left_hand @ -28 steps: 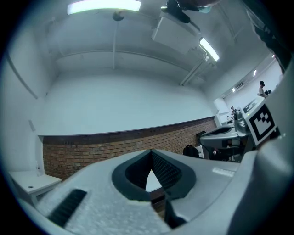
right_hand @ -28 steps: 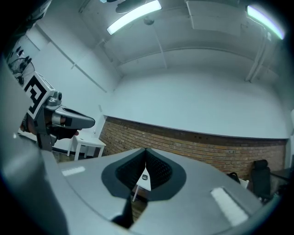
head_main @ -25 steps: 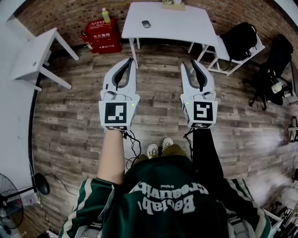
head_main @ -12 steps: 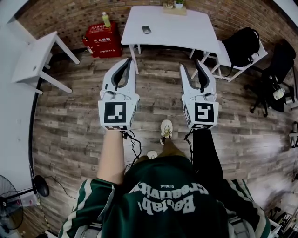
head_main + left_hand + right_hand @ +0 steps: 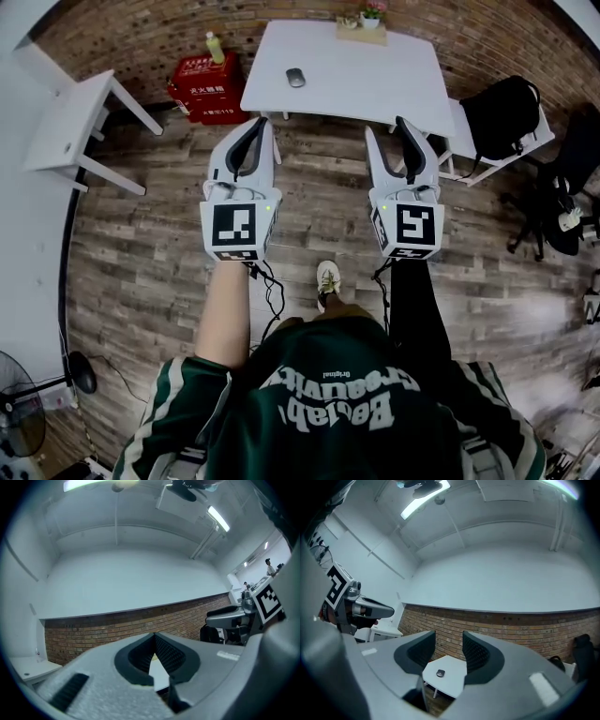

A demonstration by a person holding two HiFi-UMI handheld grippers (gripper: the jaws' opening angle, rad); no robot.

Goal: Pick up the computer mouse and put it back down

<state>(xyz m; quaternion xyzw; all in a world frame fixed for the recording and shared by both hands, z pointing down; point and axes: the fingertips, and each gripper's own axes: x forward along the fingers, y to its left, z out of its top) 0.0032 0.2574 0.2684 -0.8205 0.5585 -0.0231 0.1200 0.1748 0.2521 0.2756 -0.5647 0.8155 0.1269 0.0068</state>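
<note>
Likely approach step: mouse (image 5: pixel 295 78) lay on table (image 5: pixel 375 80). Left gripper (image 5: pixel 265 123) was clenched, empty; right gripper (image 5: pixel 386 129) had just been opening, nothing between its jaws. Next move probably needed reaching the mouse.

Office-like room: white desk (image 5: pixel 375 80), brick wall (image 5: pixel 131 28), wooden plank floor (image 5: pixel 141 244).

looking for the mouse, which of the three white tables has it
The middle table, against the brick wall, has the mouse near its left end. The left table shows none; the right table carries a black bag.
</note>
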